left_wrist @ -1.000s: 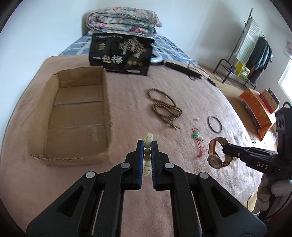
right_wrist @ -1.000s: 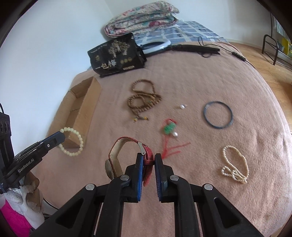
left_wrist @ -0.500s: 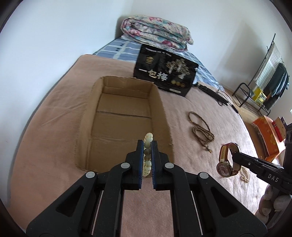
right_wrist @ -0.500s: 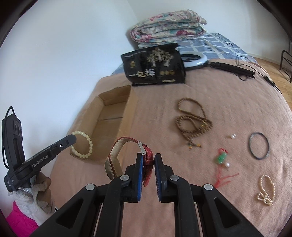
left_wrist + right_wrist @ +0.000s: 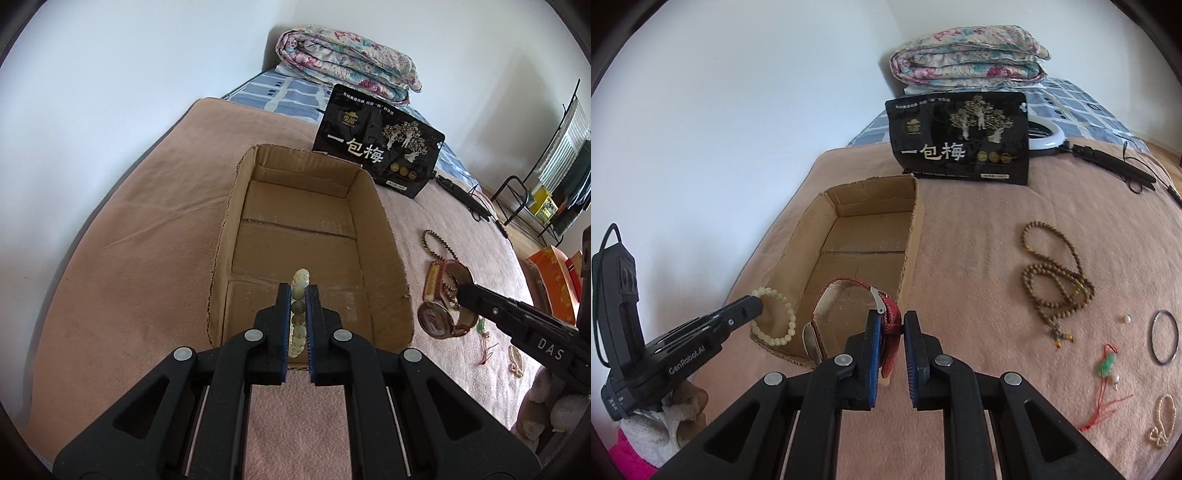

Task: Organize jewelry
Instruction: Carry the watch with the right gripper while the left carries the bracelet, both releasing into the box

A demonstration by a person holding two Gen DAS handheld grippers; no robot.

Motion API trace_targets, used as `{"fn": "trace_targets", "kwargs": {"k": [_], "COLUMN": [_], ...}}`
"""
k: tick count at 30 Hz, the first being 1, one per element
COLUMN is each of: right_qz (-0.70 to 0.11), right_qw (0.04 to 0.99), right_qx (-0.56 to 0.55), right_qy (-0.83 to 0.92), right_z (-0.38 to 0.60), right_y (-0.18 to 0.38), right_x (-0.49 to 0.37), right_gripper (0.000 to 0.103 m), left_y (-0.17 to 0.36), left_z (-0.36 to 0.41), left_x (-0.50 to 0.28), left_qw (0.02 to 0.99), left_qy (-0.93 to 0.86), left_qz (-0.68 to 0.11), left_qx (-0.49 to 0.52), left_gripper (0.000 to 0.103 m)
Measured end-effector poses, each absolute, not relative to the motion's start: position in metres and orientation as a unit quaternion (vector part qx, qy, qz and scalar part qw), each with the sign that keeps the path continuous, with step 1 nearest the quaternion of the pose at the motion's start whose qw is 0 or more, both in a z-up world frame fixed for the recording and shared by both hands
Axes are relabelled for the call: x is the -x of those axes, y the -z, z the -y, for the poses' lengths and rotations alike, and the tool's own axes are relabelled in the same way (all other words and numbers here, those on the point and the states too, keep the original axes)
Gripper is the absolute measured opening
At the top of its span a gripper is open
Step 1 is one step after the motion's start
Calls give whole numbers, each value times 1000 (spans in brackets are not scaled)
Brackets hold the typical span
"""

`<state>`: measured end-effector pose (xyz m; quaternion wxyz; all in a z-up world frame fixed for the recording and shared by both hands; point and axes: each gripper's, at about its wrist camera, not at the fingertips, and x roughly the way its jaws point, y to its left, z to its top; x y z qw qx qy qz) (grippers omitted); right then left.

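Observation:
My left gripper (image 5: 298,295) is shut on a pale bead bracelet (image 5: 300,284), held above the near end of an open cardboard box (image 5: 391,243); the bracelet also shows in the right wrist view (image 5: 777,317). My right gripper (image 5: 891,325) is shut on the red strap of a wristwatch (image 5: 890,317), just in front of the box's near right corner (image 5: 908,258). The watch also shows in the left wrist view (image 5: 441,299), right of the box.
On the pink blanket lie a brown bead necklace (image 5: 1056,280), a dark bangle (image 5: 1164,336), a green pendant on red cord (image 5: 1106,365), a loose pearl (image 5: 1126,318) and a pearl strand (image 5: 1162,421). A black bag (image 5: 960,140) stands behind the box.
Both grippers have swung left toward the box with their loads. The bracelet is now over the box's near end and the watch is close to its right wall.

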<state>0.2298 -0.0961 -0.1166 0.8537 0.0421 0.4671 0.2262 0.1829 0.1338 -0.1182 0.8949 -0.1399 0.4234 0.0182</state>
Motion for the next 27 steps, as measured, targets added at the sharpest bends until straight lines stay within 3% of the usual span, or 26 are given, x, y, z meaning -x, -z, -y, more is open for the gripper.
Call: {"fn": "trace_targets", "kwargs": {"k": [13,18,21,27], "right_qz": [-478,-480,-472,-464], "right_qw": [847,846,852,857], "right_qx": [-15,-16,-14,-22], "right_qy": [-232,-232,-227,-223], "right_z": [62,62,64,73], "right_y": [139,141,137,129], "right_x": [-247,-249,-248,-248], "right_gripper": [11,29,33,33], "left_y": [129,131,129,125], "left_z": [-140,-140,-140,-137], "left_x": [-187,-191,-189,-188], "left_qw": [888,885,888,891], "left_qy": [-31,-37,-42,-45], "left_qz": [-438,-444,-438,-433], "left_qx": [137,136,132,128], "left_gripper": [5,6,25,25]}}
